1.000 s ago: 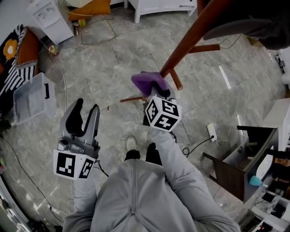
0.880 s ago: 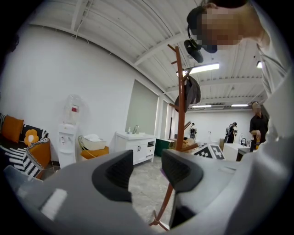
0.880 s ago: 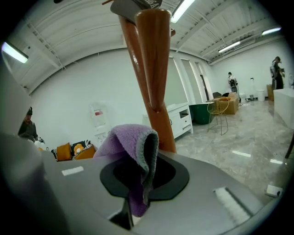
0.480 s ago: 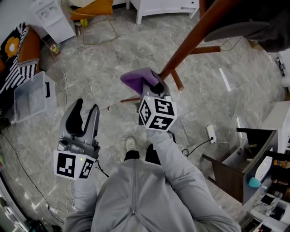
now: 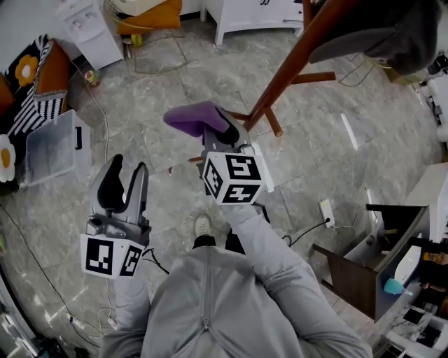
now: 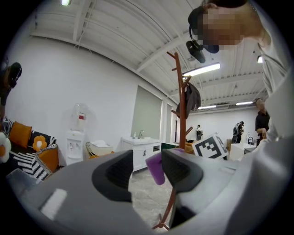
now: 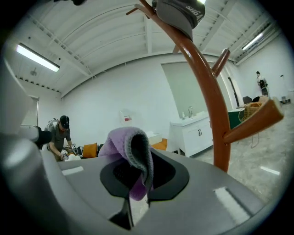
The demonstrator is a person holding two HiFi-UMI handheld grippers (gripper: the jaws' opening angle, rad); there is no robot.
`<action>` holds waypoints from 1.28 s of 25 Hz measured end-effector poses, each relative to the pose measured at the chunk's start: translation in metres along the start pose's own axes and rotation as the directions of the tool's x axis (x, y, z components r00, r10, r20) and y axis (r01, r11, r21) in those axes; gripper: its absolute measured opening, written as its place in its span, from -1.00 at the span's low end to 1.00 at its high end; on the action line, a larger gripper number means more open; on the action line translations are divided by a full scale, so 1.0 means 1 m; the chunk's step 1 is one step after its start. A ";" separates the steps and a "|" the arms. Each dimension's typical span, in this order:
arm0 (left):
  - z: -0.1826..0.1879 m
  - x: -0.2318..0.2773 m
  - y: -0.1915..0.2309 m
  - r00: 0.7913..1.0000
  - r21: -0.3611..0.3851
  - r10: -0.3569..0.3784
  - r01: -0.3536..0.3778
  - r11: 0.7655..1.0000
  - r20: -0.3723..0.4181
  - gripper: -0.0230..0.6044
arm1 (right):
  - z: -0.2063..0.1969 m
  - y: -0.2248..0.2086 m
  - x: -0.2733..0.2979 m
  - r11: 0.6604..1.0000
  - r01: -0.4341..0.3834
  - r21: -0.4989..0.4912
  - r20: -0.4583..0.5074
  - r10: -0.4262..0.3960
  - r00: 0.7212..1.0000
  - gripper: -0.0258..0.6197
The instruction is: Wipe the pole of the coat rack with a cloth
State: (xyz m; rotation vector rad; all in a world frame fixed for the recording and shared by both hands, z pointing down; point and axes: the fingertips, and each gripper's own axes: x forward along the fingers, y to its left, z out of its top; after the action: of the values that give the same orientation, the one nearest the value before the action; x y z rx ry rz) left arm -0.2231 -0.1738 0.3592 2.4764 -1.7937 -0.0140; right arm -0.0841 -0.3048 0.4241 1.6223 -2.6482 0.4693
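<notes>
nearest, the person's grey sleeves [image 5: 259,245] reach forward over the grey marbled floor [image 5: 175,77]. the left gripper [image 5: 126,171] hangs low on the person's left, its jaws standing apart with nothing between them; the purple shape seen through the gap in the left gripper view lies farther off. a white power strip [image 5: 327,208] lies on the floor off to the right. the right gripper [image 5: 218,131] is held higher and farther forward, its jaws closed on a purple cloth [image 5: 190,117], which bunches over the jaw tips and folds away to the left. just beyond and to the right, the brown pole [image 5: 290,66] of the coat rack [image 5: 271,124] slants up across the head view. the cloth is near the pole but apart from it, with a strip of floor showing between them. a grey cap [image 5: 385,31] hangs on the rack's upper part. toward the floor's left edge stands a clear plastic box [image 5: 50,143], and along its far edge a white water dispenser [image 5: 87,28] and a white cabinet [image 5: 252,12].
</notes>
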 end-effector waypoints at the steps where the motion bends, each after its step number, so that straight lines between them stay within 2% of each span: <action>1: 0.002 -0.002 0.001 1.000 0.002 0.007 -0.007 1.000 0.004 -0.27 | 0.005 0.007 -0.002 1.000 -0.016 -0.002 0.011 0.016 1.000 -0.83; 9: 0.017 -0.015 0.001 0.998 0.018 0.045 -0.046 0.999 0.044 -0.27 | 0.052 0.038 -0.032 0.995 -0.098 -0.033 0.124 0.101 0.987 -0.83; 14: 0.029 -0.013 -0.001 0.996 0.027 0.051 -0.053 0.998 0.071 -0.28 | 0.089 0.031 -0.068 0.994 -0.088 -0.070 0.206 0.101 0.973 -0.83; 22: 0.043 0.000 -0.007 0.993 0.040 0.035 -0.040 0.998 0.111 -0.27 | 0.141 -0.029 -0.141 0.994 0.064 -0.091 0.312 -0.033 0.950 -0.83; 32: 0.051 0.029 -0.037 0.989 0.048 -0.039 0.033 0.998 0.143 -0.28 | 0.146 -0.100 -0.200 0.965 0.251 -0.074 0.329 -0.214 0.920 -0.83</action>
State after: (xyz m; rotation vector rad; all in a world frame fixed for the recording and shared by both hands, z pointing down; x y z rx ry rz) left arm -0.1820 -0.1936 0.3070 2.6012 -1.8221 -0.1607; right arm 0.1190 -0.2095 0.2791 2.0963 -2.5708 0.0479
